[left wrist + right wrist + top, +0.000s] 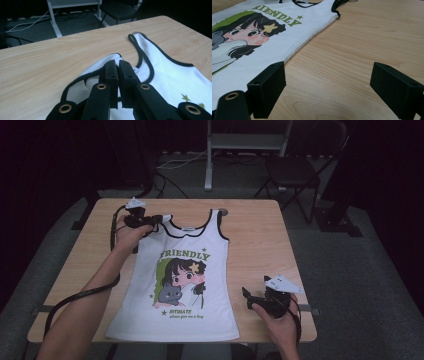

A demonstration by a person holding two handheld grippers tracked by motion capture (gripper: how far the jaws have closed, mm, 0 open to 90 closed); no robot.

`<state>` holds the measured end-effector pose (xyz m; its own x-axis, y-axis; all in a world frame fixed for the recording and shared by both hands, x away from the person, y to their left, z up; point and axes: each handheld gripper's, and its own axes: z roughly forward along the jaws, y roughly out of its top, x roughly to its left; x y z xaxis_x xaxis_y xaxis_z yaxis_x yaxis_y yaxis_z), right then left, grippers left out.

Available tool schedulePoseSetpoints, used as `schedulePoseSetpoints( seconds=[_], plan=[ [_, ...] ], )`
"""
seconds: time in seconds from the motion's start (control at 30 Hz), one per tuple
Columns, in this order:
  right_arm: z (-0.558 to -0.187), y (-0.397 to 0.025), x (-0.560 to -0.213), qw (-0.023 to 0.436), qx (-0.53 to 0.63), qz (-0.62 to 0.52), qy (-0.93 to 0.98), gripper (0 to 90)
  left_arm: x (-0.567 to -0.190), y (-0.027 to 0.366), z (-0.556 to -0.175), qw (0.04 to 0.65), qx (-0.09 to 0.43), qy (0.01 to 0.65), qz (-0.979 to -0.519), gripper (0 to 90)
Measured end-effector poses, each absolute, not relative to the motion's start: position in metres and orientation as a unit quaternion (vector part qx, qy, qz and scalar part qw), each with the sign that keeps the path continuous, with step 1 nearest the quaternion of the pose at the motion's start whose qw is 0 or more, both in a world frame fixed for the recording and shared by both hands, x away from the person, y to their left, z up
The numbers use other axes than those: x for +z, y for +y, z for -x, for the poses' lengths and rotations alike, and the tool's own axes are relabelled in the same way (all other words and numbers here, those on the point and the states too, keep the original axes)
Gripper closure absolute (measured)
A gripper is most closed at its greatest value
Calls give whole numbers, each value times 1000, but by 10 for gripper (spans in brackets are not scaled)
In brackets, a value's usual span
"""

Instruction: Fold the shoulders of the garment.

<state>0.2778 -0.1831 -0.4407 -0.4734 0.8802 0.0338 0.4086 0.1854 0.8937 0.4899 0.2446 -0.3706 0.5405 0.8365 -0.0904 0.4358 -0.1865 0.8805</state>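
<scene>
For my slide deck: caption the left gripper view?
Left gripper shut on the tank top strap, wooden table beyond.

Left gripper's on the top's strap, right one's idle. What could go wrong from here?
1. The left gripper is nearly shut at the thin strap of the tank top; a thin bite may slip when pulled.
2. Pulling one strap alone could drag and wrinkle the flat top.
3. The right gripper hangs open over the bare table, beside the top's edge, so it may close on nothing.

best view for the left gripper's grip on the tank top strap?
Left gripper view: left gripper jaws closed on the tank top strap. The high view shows that contact small and far off; the right gripper view shows printed front and side hem.
</scene>
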Motion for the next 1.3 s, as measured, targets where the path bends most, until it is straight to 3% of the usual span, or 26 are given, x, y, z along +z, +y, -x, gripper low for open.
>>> schedulePoseSetpoints(
  seconds=[1.3],
  plan=[
    [-278, -178, -441, 263, 445, -436, 737, 128, -406, 262, -416, 463, 180, 389, -776, 864]
  ],
)
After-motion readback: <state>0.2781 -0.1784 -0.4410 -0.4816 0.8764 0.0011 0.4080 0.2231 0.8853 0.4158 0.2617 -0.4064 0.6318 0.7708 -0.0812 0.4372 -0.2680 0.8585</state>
